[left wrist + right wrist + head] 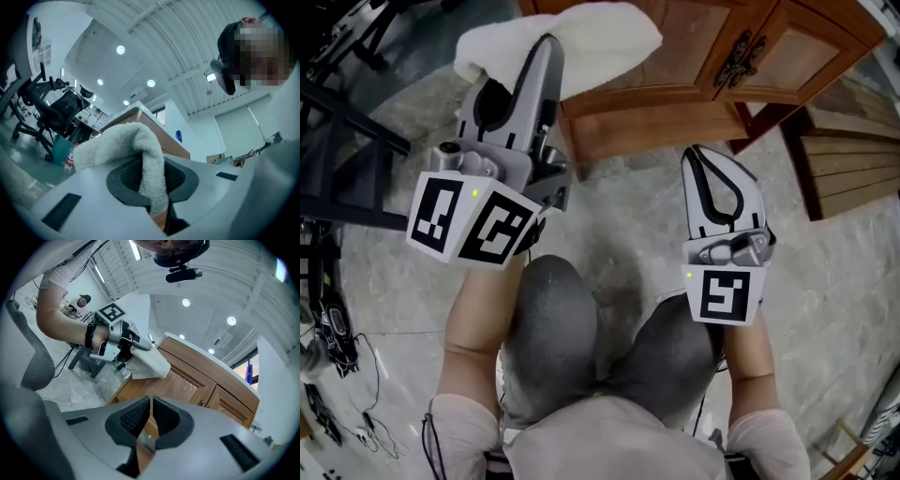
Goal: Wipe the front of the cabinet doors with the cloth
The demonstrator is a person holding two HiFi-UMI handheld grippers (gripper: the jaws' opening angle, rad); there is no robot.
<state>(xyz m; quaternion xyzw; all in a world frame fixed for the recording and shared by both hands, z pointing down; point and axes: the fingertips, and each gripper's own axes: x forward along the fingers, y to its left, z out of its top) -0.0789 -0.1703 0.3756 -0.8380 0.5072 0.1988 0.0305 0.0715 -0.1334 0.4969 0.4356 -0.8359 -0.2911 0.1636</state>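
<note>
A white fluffy cloth (581,37) hangs from my left gripper (547,45), whose jaws are shut on it; it lies against the wooden cabinet door (675,47). In the left gripper view the cloth (140,150) drapes between the pads of my left gripper (152,185). My right gripper (696,156) is shut with nothing in it, held lower and to the right, off the cabinet base. The right gripper view shows my right gripper (150,420), the cloth (150,359) pressed at the door's upper left, and the doors (192,380) ahead.
A dark ornate handle (739,62) sits where two doors meet. A black frame (342,131) and cables (337,356) lie left on the stone floor. Wooden slats (853,159) stand at the right. The person's knees (581,337) are below the grippers.
</note>
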